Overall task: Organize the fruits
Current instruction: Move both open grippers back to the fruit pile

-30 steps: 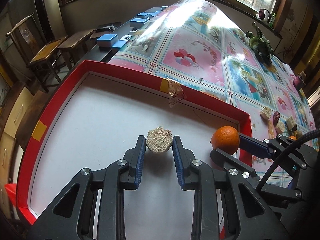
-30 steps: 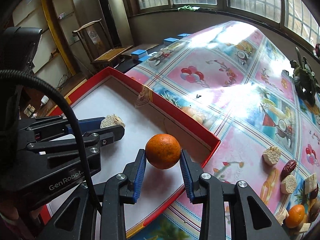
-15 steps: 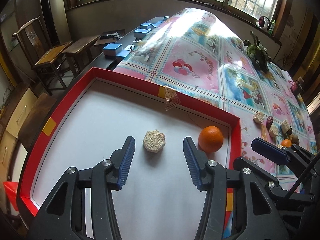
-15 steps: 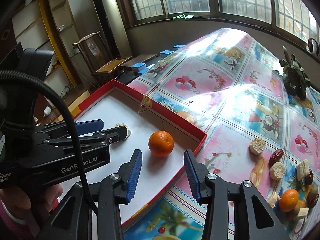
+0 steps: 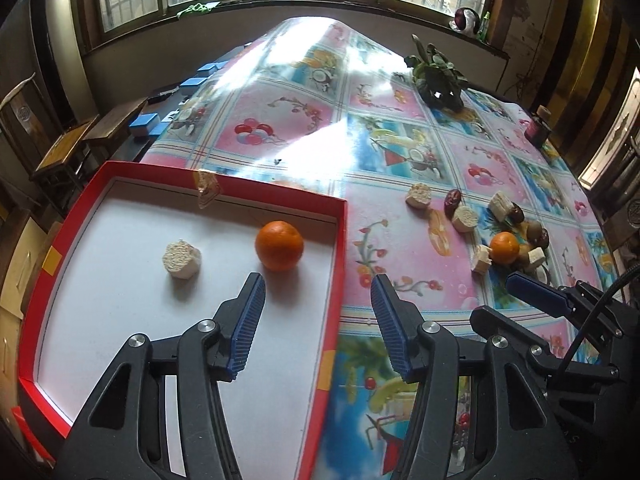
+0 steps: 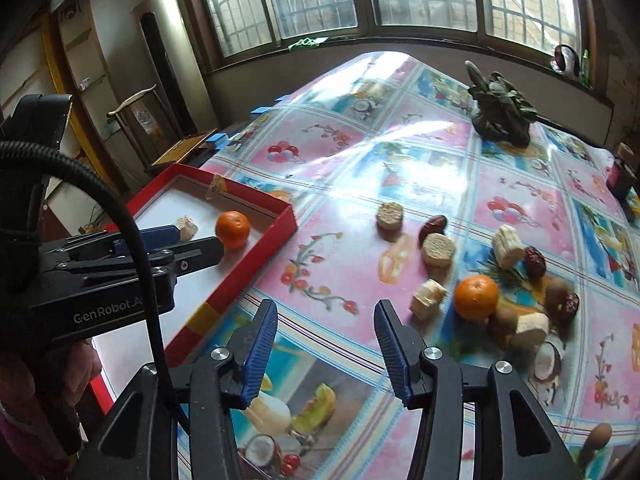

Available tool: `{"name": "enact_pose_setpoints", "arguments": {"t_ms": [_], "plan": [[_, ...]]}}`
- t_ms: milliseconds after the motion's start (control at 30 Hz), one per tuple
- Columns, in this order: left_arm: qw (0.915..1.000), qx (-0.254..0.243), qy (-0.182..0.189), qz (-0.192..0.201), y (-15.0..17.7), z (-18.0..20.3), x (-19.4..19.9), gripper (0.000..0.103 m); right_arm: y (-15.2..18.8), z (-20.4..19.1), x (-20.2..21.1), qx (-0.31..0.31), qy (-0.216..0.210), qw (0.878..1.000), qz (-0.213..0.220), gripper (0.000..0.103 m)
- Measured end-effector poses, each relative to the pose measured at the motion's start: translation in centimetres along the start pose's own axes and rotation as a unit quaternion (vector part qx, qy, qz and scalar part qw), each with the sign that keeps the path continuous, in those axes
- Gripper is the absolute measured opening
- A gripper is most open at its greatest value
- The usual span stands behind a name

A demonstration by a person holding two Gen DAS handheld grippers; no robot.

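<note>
Tablecloth [image 6: 344,184] looked slick; both grippers, left [image 5: 318,320] and right [image 6: 326,344], gaped empty, so the orange [image 6: 476,296] risked rolling from a sloppy pinch.

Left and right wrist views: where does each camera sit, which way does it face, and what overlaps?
Left wrist: on the left gripper, looking forward over the red tray; its open blue fingers and the right gripper's side show.
Right wrist: on the right gripper, over the tablecloth toward the loose fruit pile; its open fingers and the left gripper show.
Shared: the tray, tray orange, pile and windows.
</note>
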State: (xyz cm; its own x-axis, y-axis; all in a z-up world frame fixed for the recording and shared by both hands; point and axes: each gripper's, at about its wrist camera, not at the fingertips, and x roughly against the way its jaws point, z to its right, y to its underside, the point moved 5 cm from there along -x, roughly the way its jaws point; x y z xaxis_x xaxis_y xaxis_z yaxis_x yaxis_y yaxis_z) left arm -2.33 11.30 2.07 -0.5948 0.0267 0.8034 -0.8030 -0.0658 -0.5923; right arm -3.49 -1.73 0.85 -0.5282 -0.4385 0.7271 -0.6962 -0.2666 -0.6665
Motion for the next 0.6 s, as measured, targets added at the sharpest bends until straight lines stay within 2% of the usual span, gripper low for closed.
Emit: {"name": "enact_pose_setpoints", "arguments": {"t_ms": [300, 600], "plan": [[0.9987, -0.044, 0.023, -0.013, 0.9, 4.9, -0.7, 0.055, 2.5, 6.3, 3.4, -0.064, 0.043, 0.997, 0.010, 0.052], [0.9946, -0.080, 0.060, -0.027, 0.9, 9.3, -2.3, 0.055, 4.9, 10.4, 5.5, -0.105, 0.066, 0.992, 0.010, 0.052]]}}
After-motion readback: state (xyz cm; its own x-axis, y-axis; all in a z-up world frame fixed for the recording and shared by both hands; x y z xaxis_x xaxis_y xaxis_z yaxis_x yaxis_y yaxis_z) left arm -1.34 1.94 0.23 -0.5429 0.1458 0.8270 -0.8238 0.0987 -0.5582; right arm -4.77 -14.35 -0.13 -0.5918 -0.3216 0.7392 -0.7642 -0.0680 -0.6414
